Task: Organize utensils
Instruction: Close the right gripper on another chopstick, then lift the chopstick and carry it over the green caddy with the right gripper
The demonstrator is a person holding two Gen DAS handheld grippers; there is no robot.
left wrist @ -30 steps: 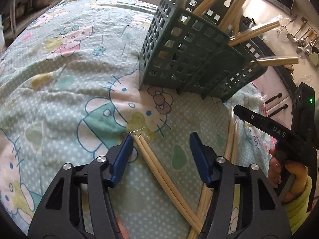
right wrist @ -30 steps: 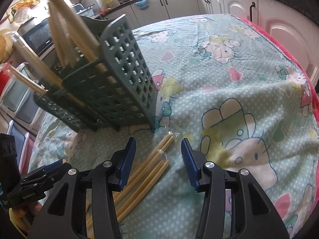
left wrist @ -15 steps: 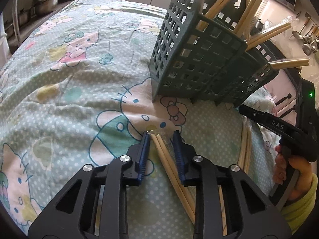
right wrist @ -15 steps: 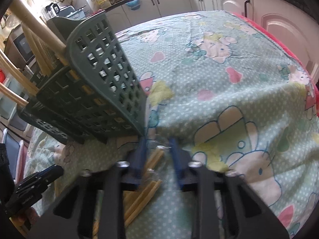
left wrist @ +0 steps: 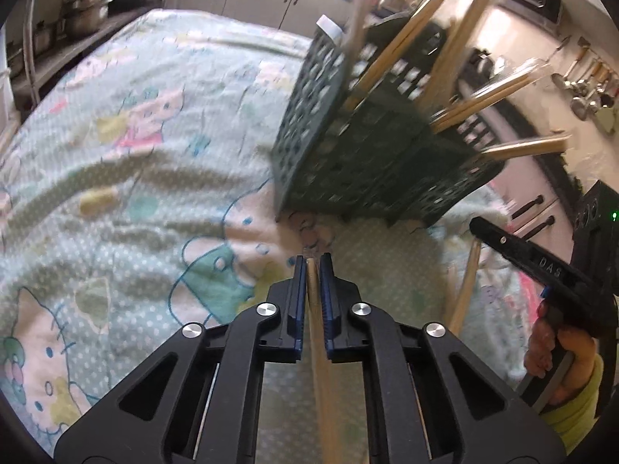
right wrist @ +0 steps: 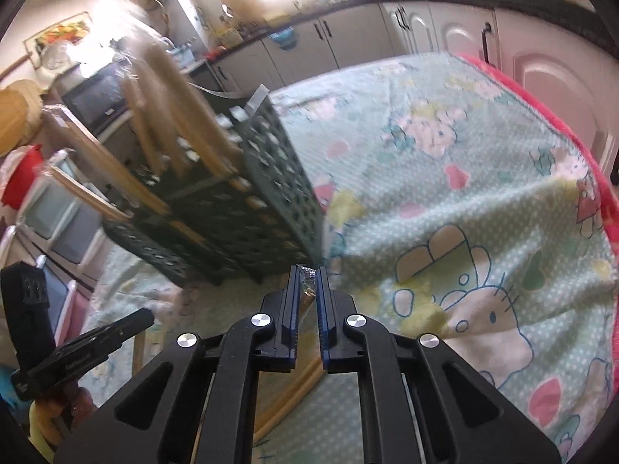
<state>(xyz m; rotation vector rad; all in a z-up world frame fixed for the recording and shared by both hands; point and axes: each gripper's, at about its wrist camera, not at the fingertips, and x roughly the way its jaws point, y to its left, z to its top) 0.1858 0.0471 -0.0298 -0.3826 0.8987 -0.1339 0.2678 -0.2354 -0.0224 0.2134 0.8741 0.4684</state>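
A dark green lattice utensil basket [left wrist: 348, 162] stands on the patterned cloth with several wooden chopsticks sticking out of it. My left gripper [left wrist: 313, 261] is closing on a pair of wooden chopsticks [left wrist: 318, 332] just in front of the basket; the pads pinch them. My right gripper [right wrist: 307, 270] is closing on plastic-wrapped chopsticks [right wrist: 306, 297] near a bottom corner of the basket [right wrist: 263, 201], and the pads press on the wrapper. Each gripper shows in the other's view, the right one [left wrist: 541, 270] and the left one [right wrist: 89, 344].
More chopsticks lie loose on the cloth [left wrist: 464, 290], with another pair under the right gripper [right wrist: 294, 394]. The mint cartoon-print cloth [right wrist: 464, 193] has a pink edge at the right. Kitchen cabinets, pots and hanging utensils ring the table. A hand in a yellow sleeve [left wrist: 561, 352] holds the right gripper.
Both grippers went from wide open to nearly closed around chopsticks. The right gripper has lifted a little with its chopsticks, and both views are now blurred.
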